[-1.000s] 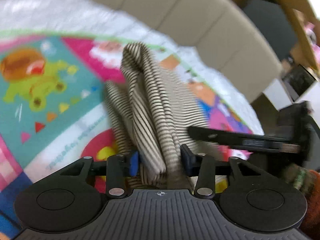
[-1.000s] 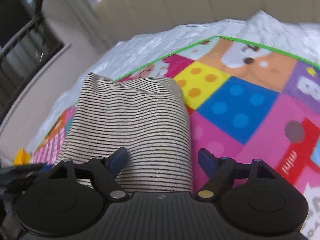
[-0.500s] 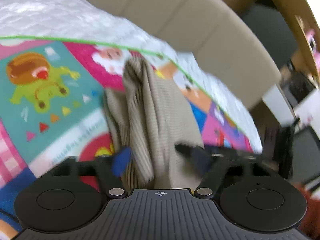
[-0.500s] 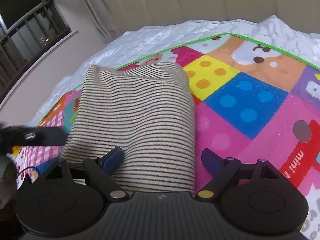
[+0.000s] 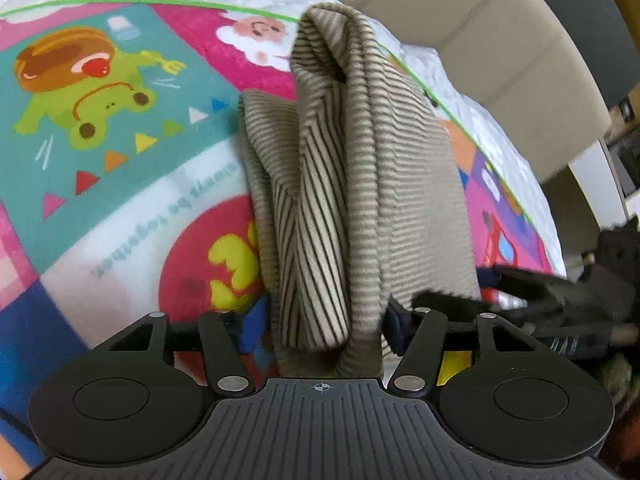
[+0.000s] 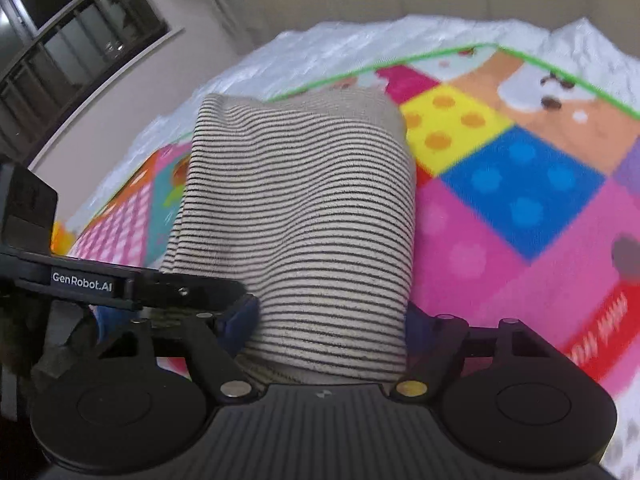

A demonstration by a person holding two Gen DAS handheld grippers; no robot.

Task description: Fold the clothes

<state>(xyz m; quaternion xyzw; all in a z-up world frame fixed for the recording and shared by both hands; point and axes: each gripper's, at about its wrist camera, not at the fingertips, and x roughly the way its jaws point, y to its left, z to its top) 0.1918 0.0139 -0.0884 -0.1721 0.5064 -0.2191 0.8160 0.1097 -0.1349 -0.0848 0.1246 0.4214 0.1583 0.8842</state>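
A beige garment with thin dark stripes [image 5: 360, 168] lies folded into a thick bundle on a colourful play mat [image 5: 100, 120]. My left gripper [image 5: 326, 320] has its blue-padded fingers on either side of the near end of the bundle, jaws apart. In the right wrist view the same garment [image 6: 304, 220] fills the middle, and my right gripper [image 6: 330, 320] straddles its near edge with jaws wide apart. The right gripper shows at the right of the left wrist view [image 5: 560, 296]; the left gripper shows at the left of the right wrist view [image 6: 132, 284].
The mat [image 6: 520, 200] lies on a white quilted bed cover [image 6: 360, 44]. A beige padded headboard [image 5: 500, 32] runs behind it. A window with dark bars [image 6: 60, 40] is at the upper left of the right wrist view.
The left gripper's jaws have opened from their grip on the garment. Both grippers have drawn closer to each other at the garment's near end; the bundle stays on the mat.
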